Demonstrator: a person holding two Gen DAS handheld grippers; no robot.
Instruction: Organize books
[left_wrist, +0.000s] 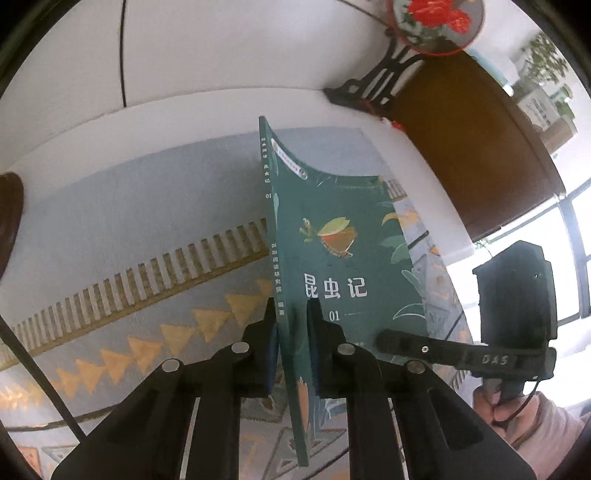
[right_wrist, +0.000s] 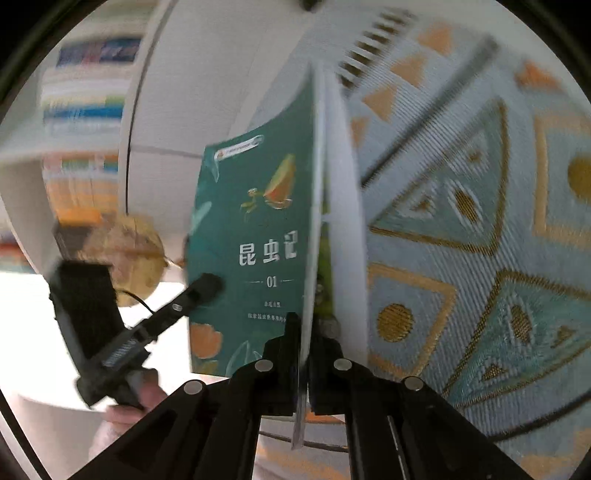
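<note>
A thin green book (left_wrist: 343, 236) with a leaf and insect cover and white Chinese title is held up on edge above a patterned cloth. My left gripper (left_wrist: 291, 325) is shut on its spine edge near the bottom. My right gripper (right_wrist: 304, 332) is shut on the opposite, open page edge of the same book (right_wrist: 255, 229). The right gripper's finger (left_wrist: 424, 347) shows in the left wrist view at the book's lower right. The left gripper's finger (right_wrist: 199, 291) shows in the right wrist view on the cover's lower left.
A blue-grey cloth (left_wrist: 129, 236) with gold triangles and a fringe covers the white table. A dark wooden stand holding a round red-flowered fan (left_wrist: 436, 22) and a brown board (left_wrist: 476, 147) are at the far right. Blurred shelves of books (right_wrist: 85, 110) and a tan globe (right_wrist: 129, 254) appear left.
</note>
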